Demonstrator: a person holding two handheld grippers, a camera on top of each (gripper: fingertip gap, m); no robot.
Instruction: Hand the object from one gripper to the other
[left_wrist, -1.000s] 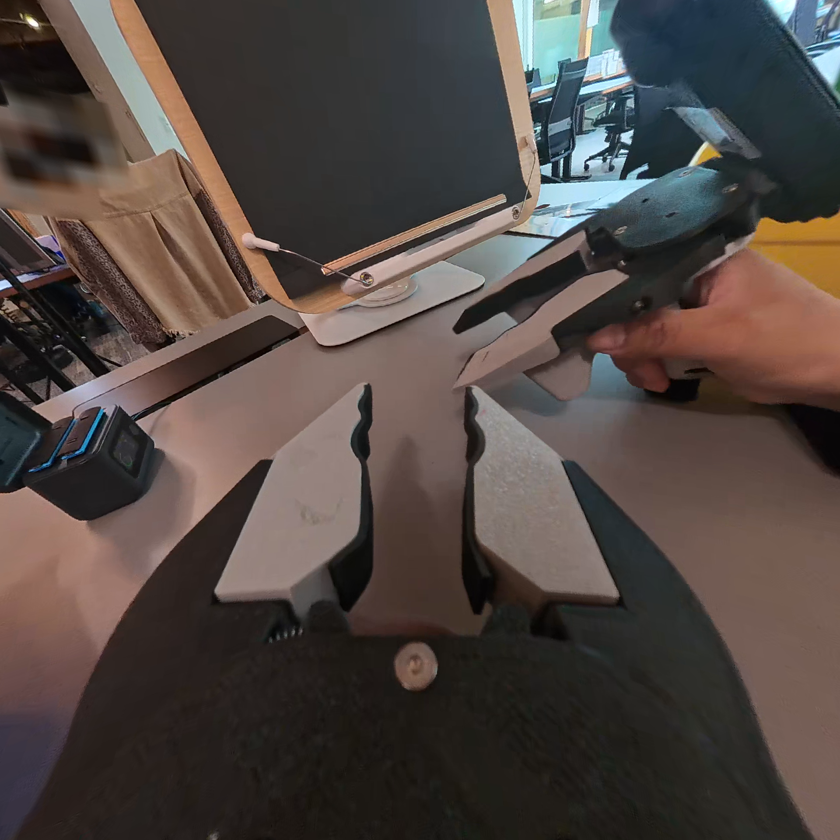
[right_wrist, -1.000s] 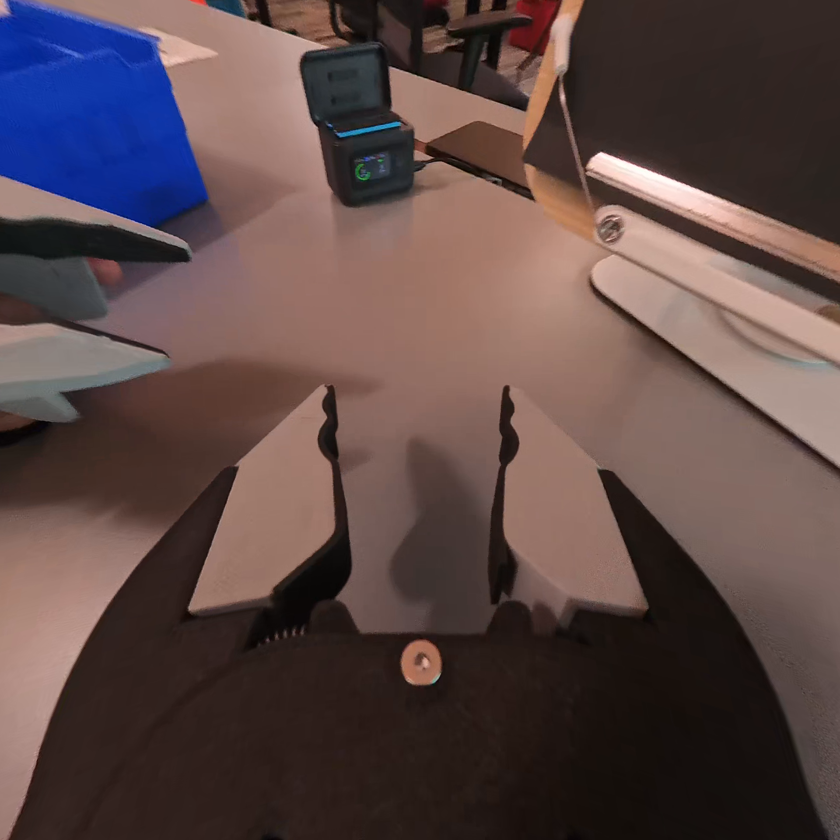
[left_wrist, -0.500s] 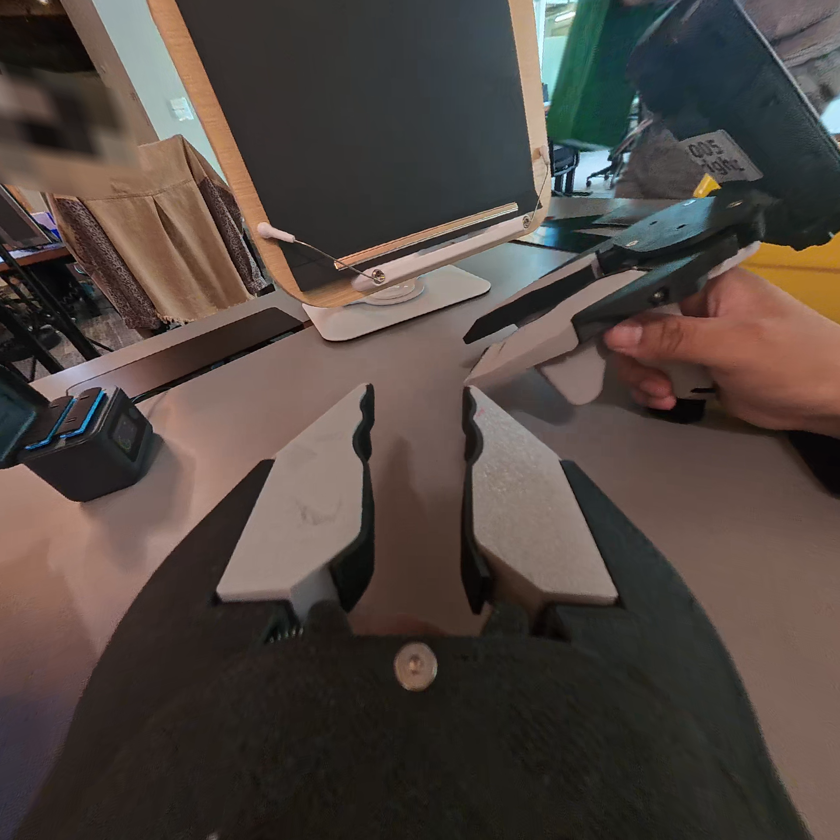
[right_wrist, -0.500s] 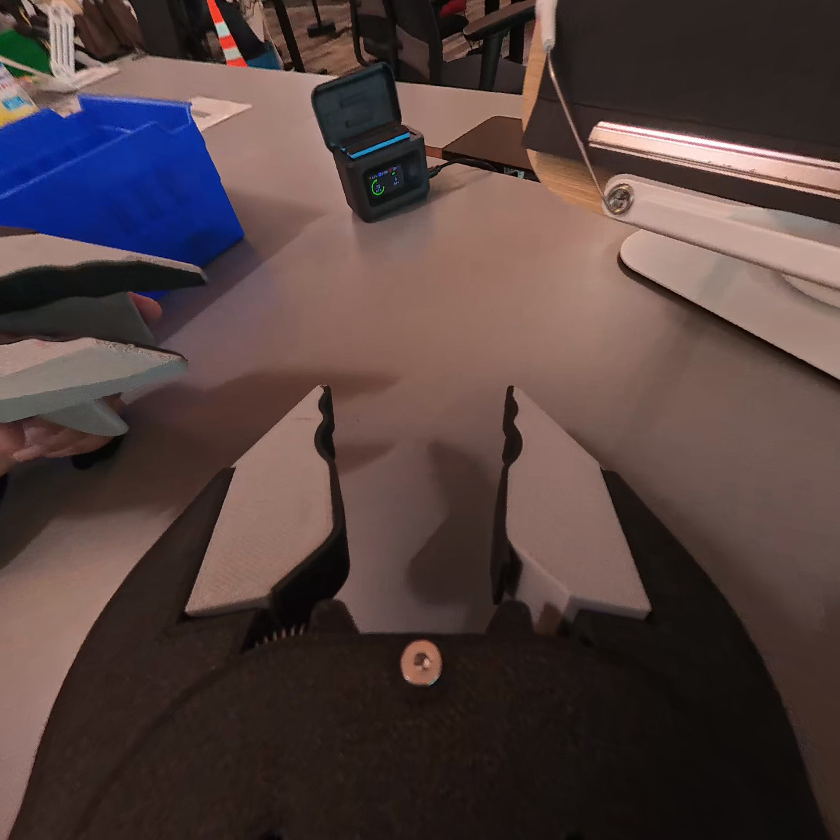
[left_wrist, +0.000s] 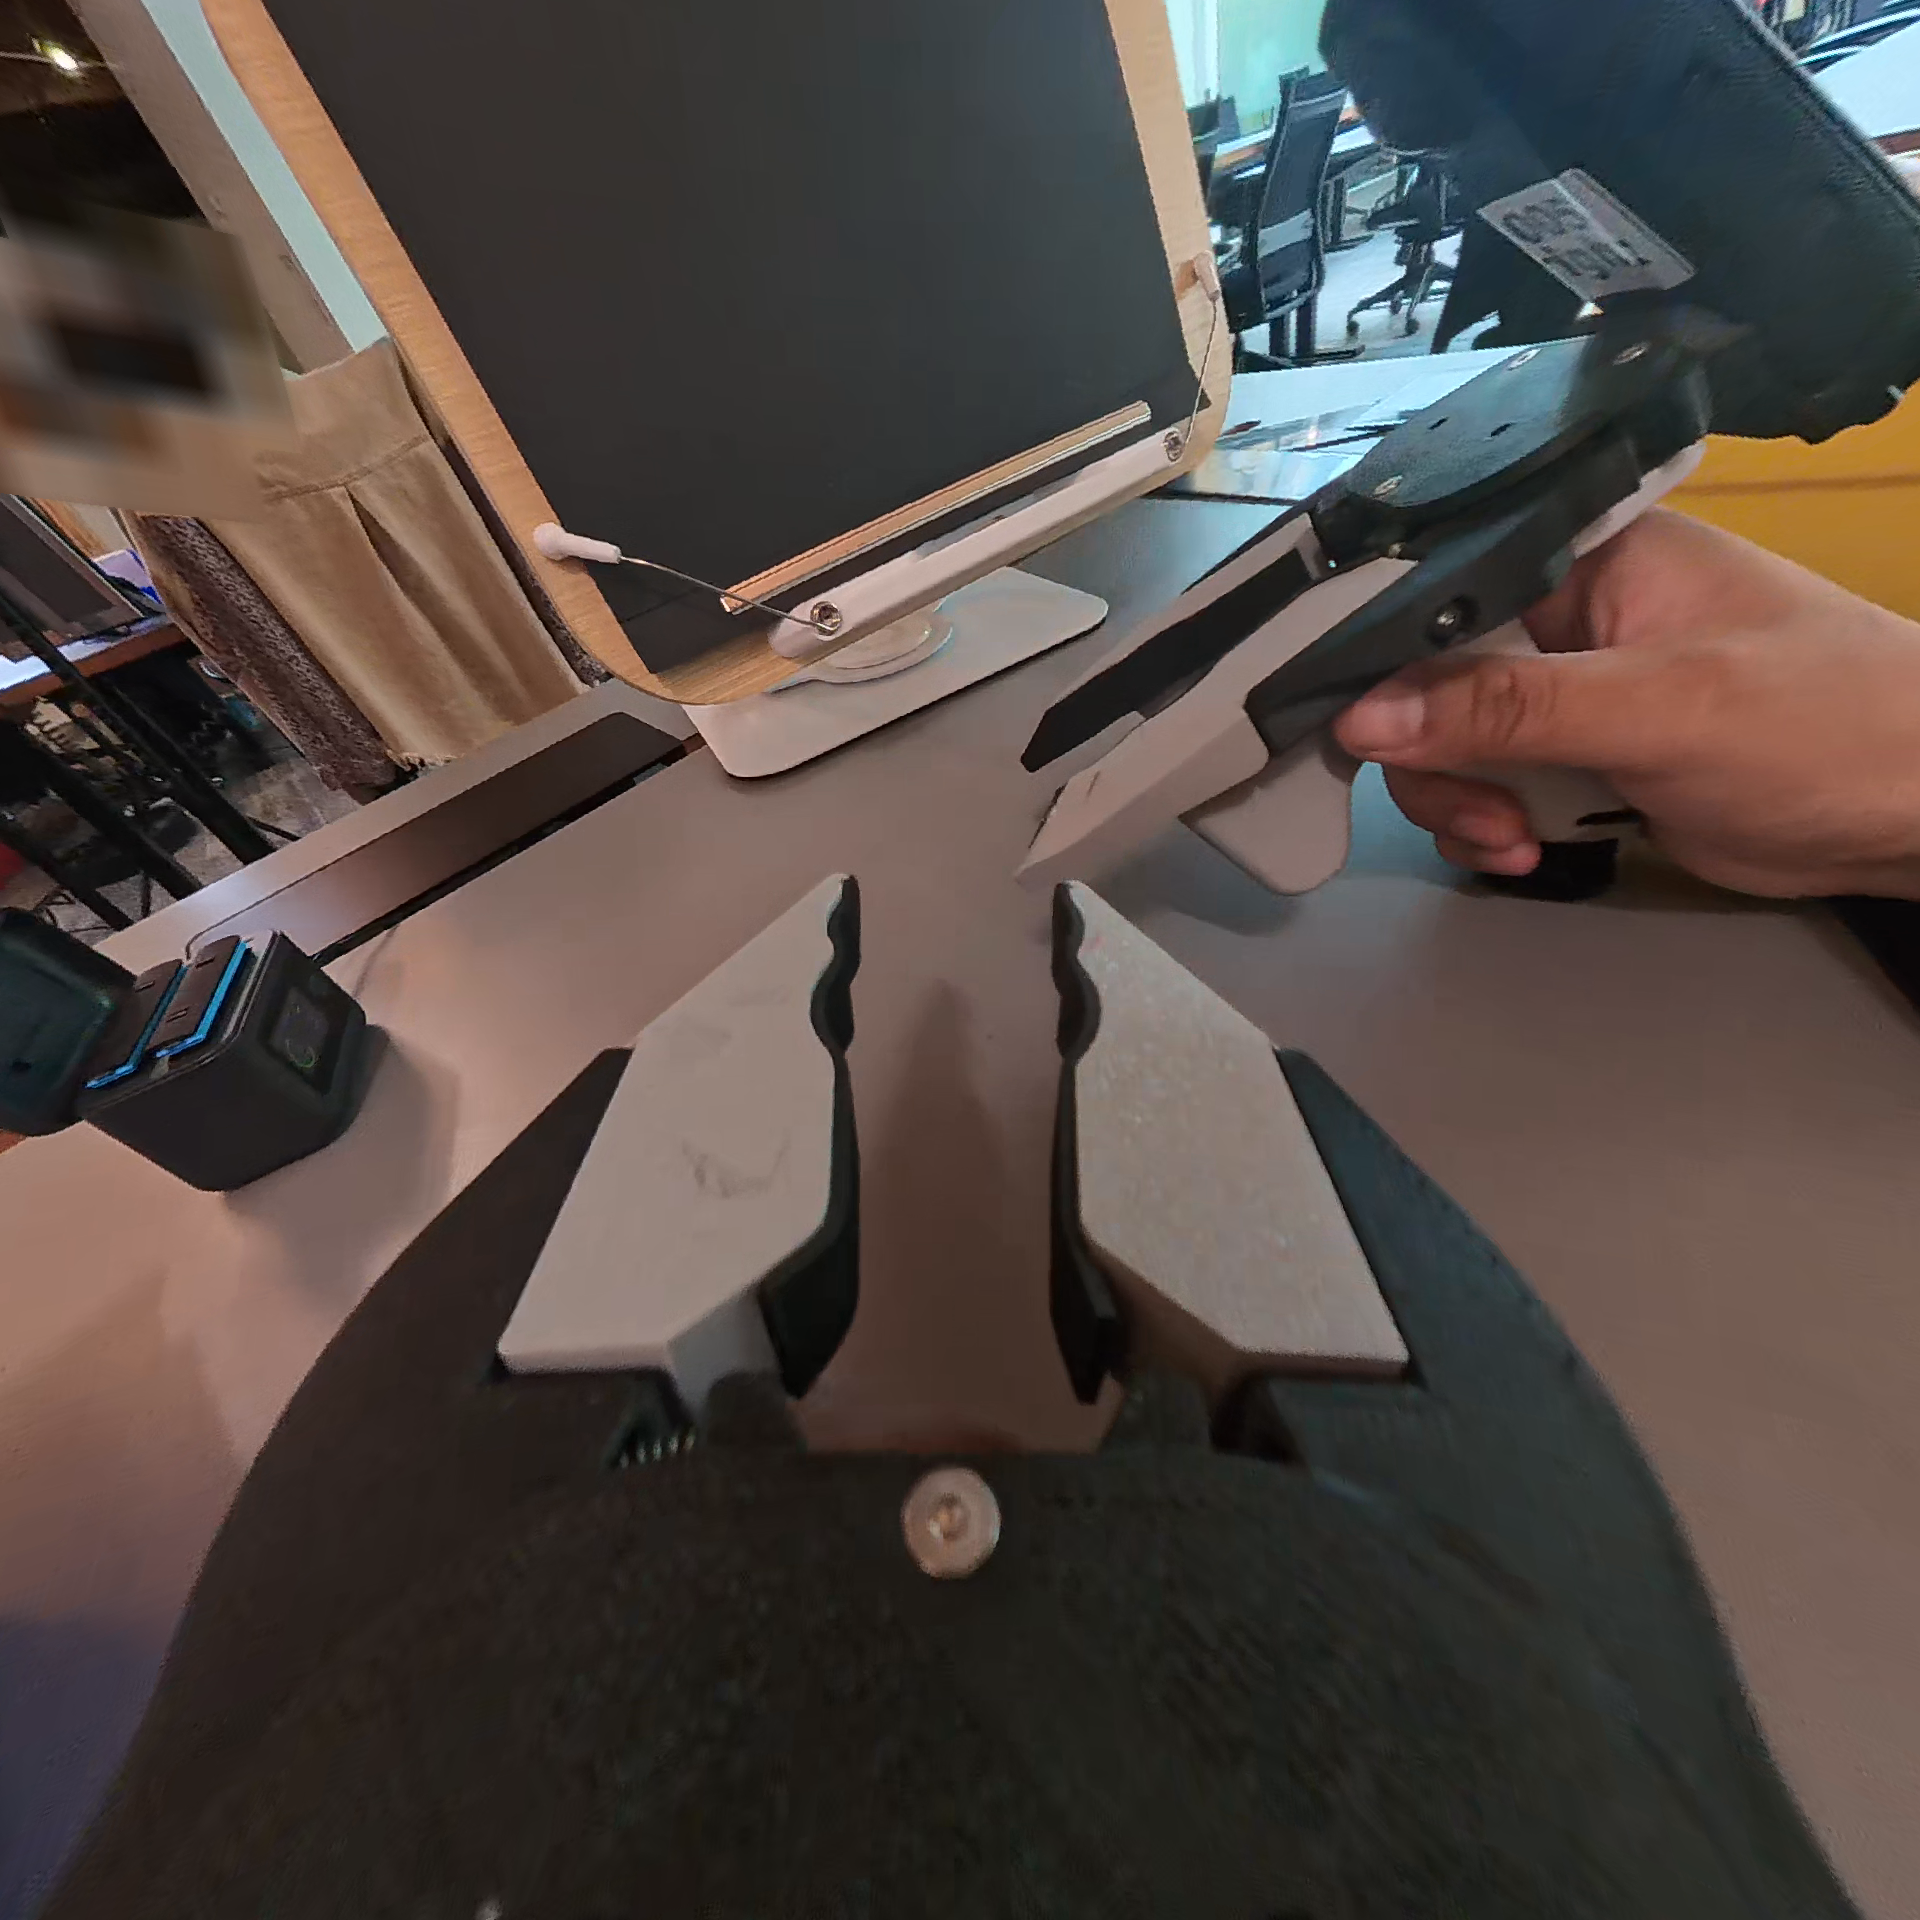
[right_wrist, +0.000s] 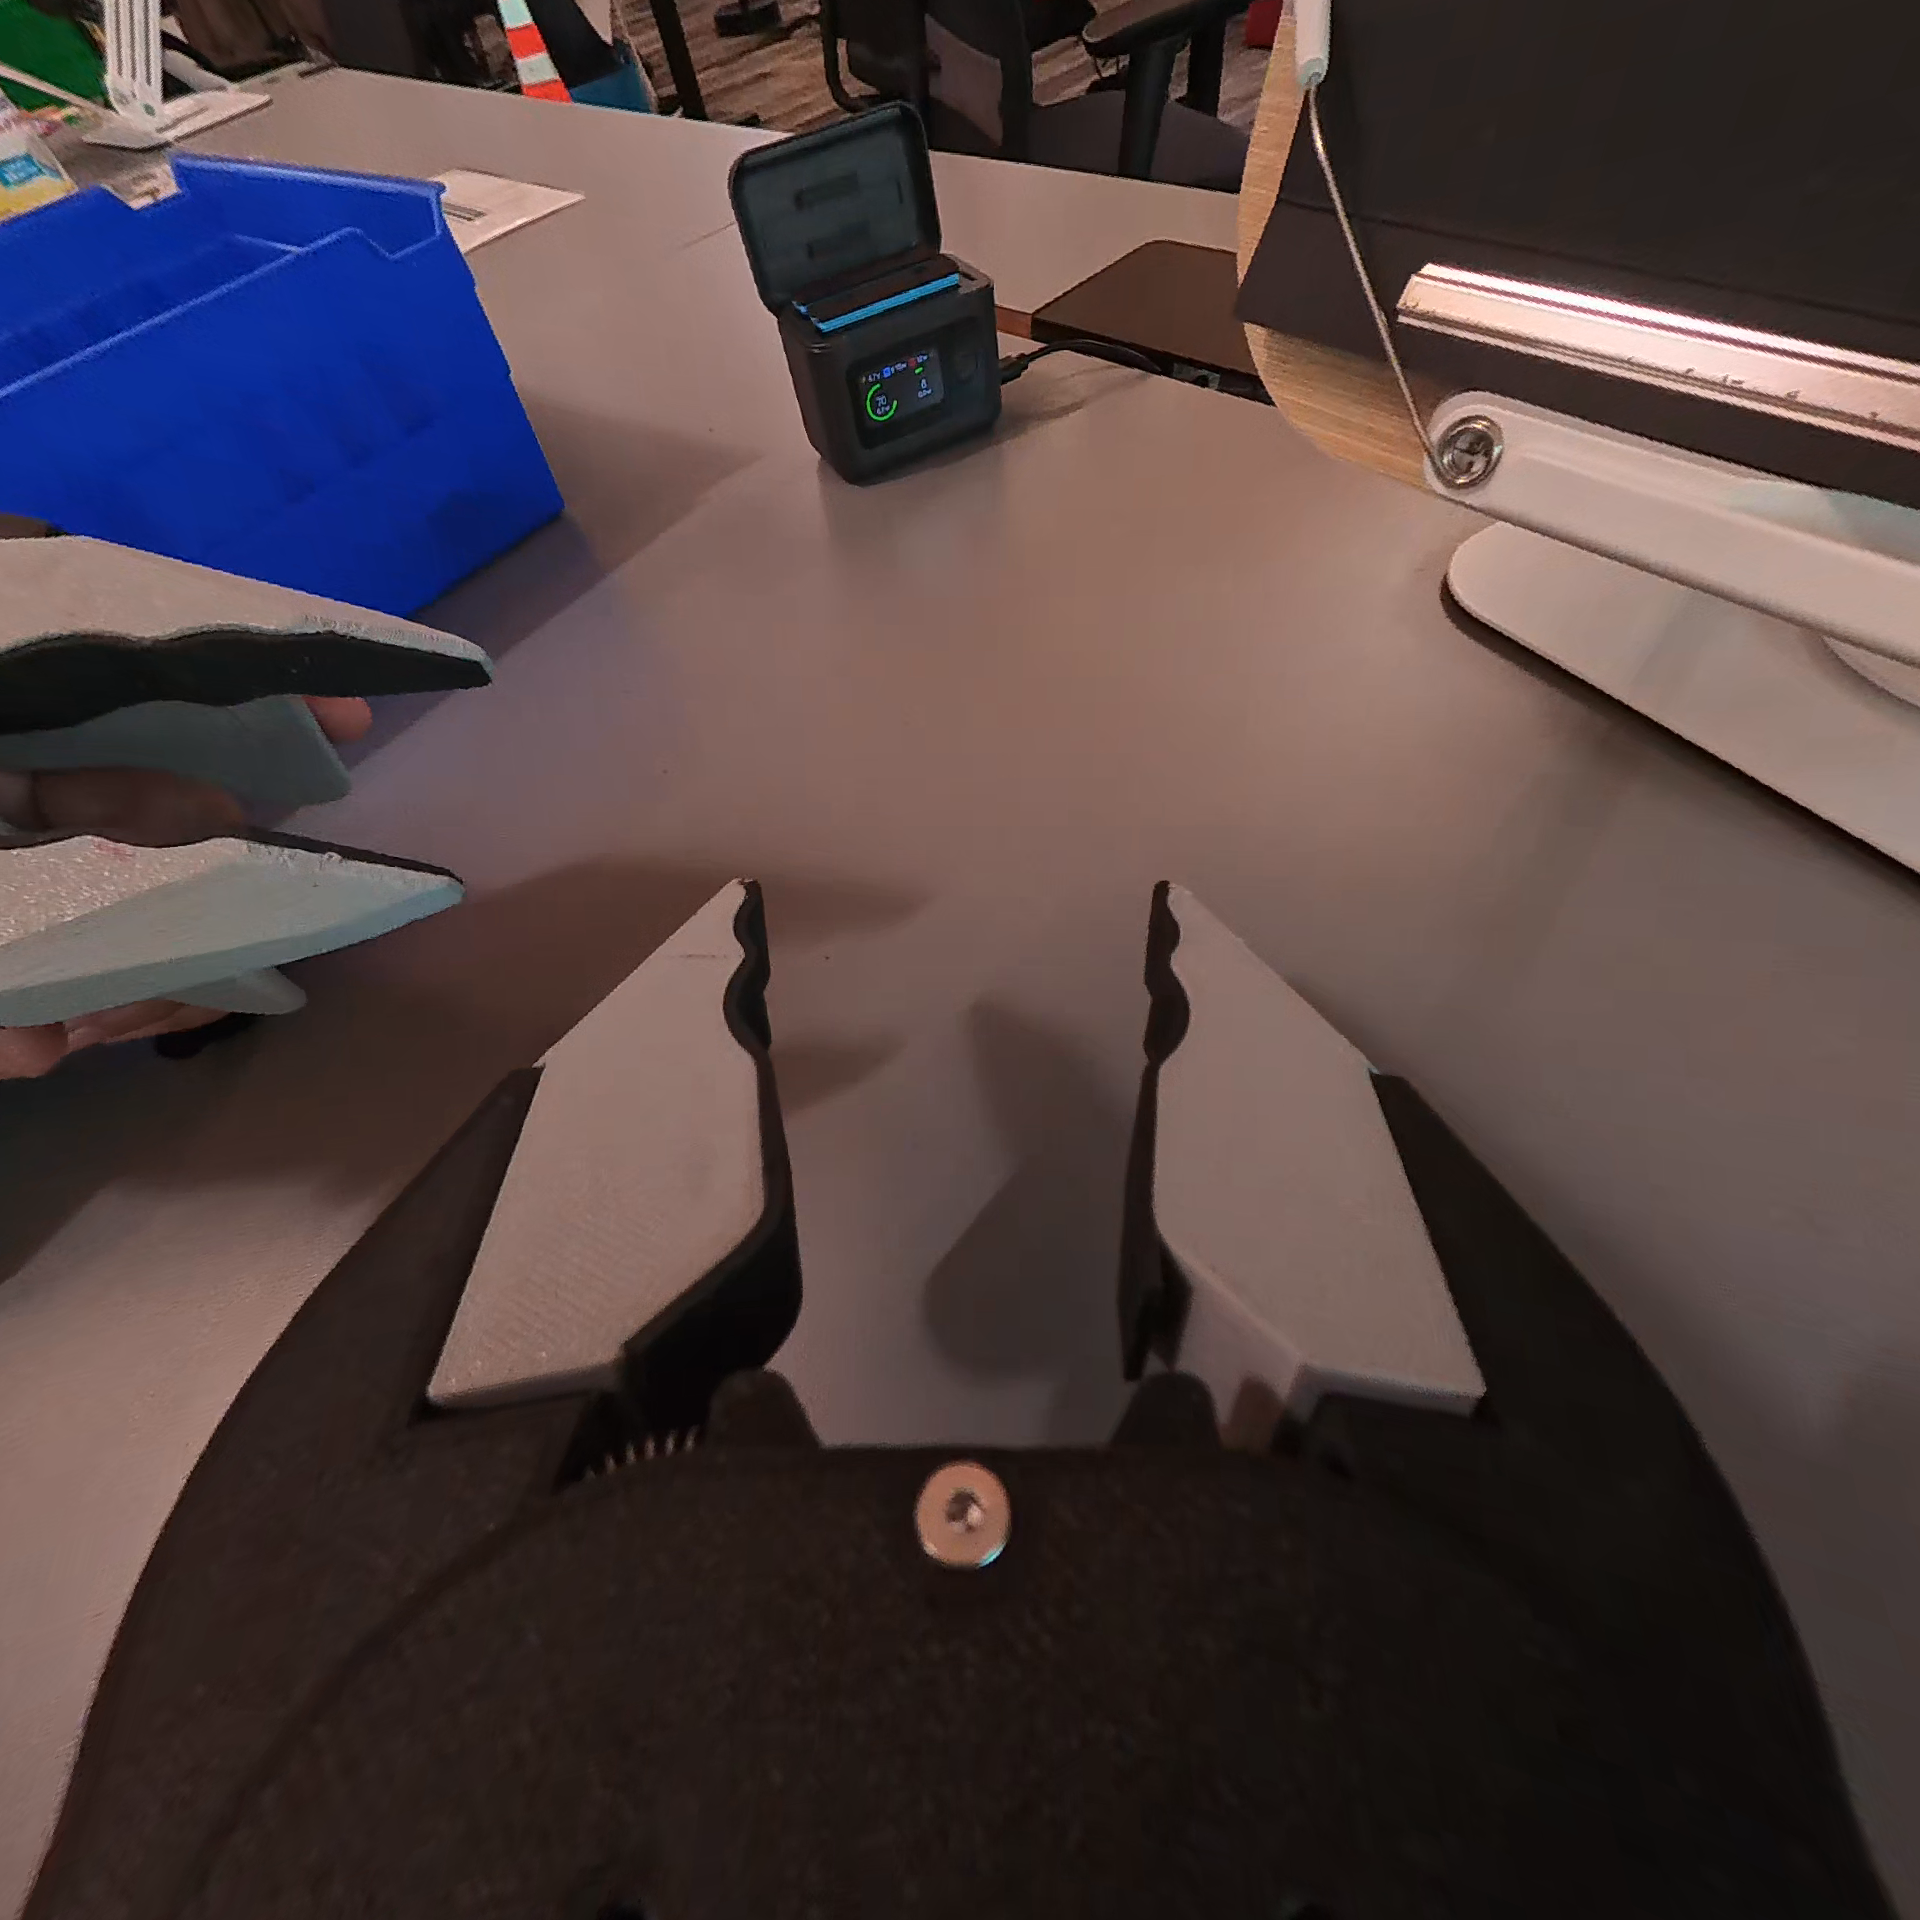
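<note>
My left gripper (left_wrist: 954, 904) is open and empty, low over the grey table (left_wrist: 1455, 1091). My right gripper (right_wrist: 954, 894) is open wider and is also empty. Nothing lies between either pair of jaws. In the left wrist view the right gripper (left_wrist: 1029, 816) comes in from the right, held by a hand (left_wrist: 1662, 707), with its tips just beyond my left gripper's right fingertip. In the right wrist view the left gripper (right_wrist: 473, 779) enters from the left edge, jaws apart. I see no loose object for handing over in either view.
A dark board on a white stand (left_wrist: 727, 260) rises at the back; it also shows at the right of the right wrist view (right_wrist: 1662, 208). A black charging case with its lid open (right_wrist: 883, 353) stands on the table (left_wrist: 229, 1060). A blue bin (right_wrist: 260, 364) sits at the left.
Both grippers have stayed open and empty. The right wrist view has drawn back, showing more of the blue bin and case. The left gripper reaches farther into that view.
</note>
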